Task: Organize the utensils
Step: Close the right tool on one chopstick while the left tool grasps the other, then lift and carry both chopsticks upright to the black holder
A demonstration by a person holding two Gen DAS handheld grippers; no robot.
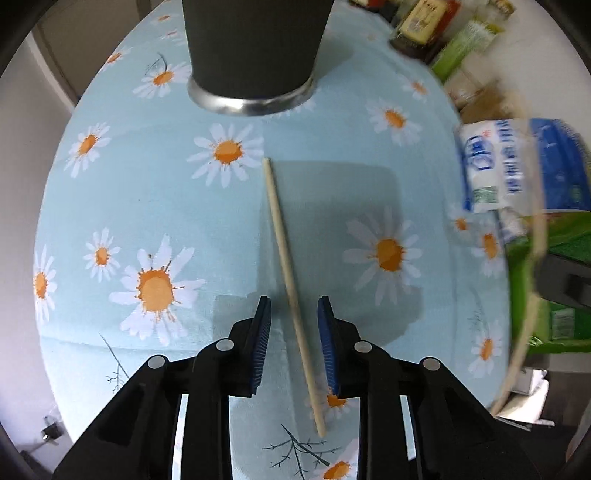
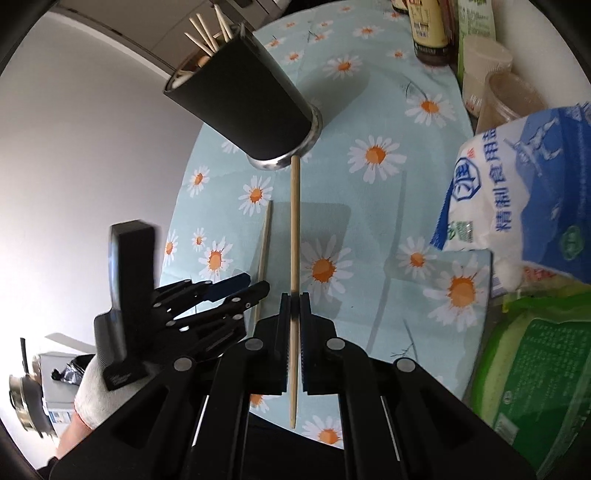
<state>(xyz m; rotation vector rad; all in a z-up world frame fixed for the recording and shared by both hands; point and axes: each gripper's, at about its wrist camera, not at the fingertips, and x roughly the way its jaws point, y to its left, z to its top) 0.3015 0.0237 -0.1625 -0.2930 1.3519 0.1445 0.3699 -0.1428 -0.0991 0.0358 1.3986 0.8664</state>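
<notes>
Left gripper [image 1: 294,314]: black linkage arms, round silver pins, blue ribbed pads. Right gripper [image 2: 294,299]: same build. White knit glove [image 2: 98,395] on the hand holding the left tool.

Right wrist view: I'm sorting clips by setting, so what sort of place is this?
Probably a home kitchen or dining table: a daisy tablecloth, a black chopstick holder, a salt bag and sauce bottles.
</notes>
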